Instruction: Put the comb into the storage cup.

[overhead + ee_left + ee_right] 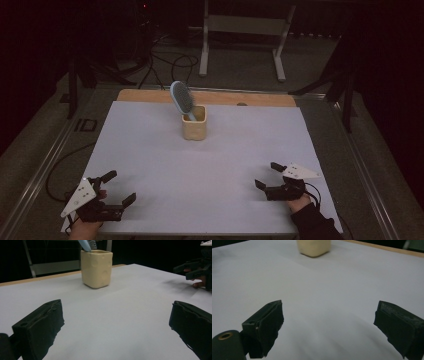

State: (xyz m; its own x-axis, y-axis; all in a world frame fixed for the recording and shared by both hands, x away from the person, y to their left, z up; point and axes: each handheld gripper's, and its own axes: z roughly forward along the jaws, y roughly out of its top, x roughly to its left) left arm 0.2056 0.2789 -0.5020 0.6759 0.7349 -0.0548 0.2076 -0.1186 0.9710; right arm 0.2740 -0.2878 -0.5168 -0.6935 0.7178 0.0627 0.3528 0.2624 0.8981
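It looks like a dim lab or recording studio. A white sheet (200, 160) covers a wooden tabletop (150, 95) inside a metal frame (45, 165). On the far floor, black cables (170, 62) snake toward a grey metal stand (245, 30), with blackness all around.

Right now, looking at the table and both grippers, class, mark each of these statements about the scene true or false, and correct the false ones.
1. The hairbrush lies flat on the table. False: it stands tilted, handle down, in the cream cup.
2. The left gripper is open and holds nothing. True.
3. The right gripper is shut on the cup. False: it is open, well apart from the cup.
4. The cup stands upright on the white sheet. True.
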